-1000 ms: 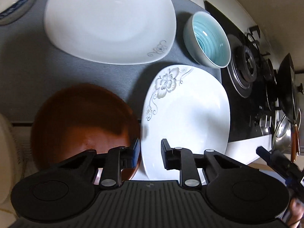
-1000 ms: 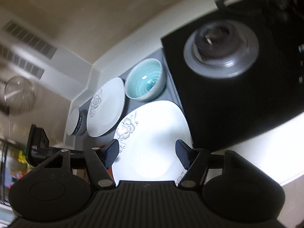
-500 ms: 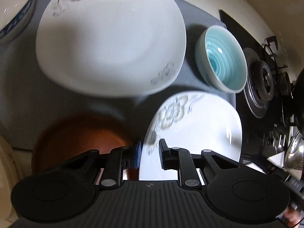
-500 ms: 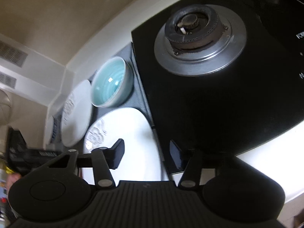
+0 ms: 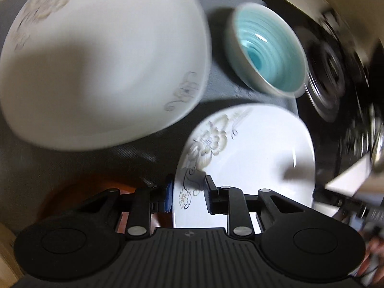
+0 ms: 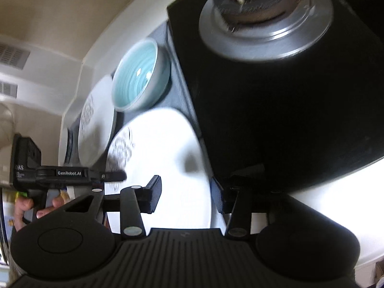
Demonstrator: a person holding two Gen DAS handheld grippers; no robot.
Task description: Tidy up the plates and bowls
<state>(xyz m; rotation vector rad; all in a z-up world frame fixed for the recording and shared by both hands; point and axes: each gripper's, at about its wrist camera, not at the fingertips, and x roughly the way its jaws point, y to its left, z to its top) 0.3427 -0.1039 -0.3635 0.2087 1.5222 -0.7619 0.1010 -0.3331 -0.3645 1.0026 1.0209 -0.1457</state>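
Note:
A white flower-patterned plate [image 5: 252, 148] lies on the grey mat [image 5: 216, 91] near the front. My left gripper [image 5: 188, 195] straddles the plate's left rim; its jaws are opening, with the rim between them and the pads not pressing on it. In the right wrist view the same plate [image 6: 163, 148] has my right gripper [image 6: 186, 198] astride its right rim, jaws apart, one finger over the plate and one outside it. Behind are a larger white plate [image 5: 100, 60] and a teal bowl [image 5: 266, 48]. A brown bowl [image 5: 79, 192] sits at the lower left, partly hidden by the left gripper.
The black cooktop [image 6: 288, 120] with a steel burner [image 6: 264, 16] borders the mat just right of the plate. The white counter edge [image 6: 336, 204] runs in front of it. A person's hand [image 6: 26, 206] holds the left gripper's handle.
The left gripper slid over from the brown bowl and now straddles the near plate's left rim. The right gripper came down closer to the plate, and its jaws narrowed around the right rim.

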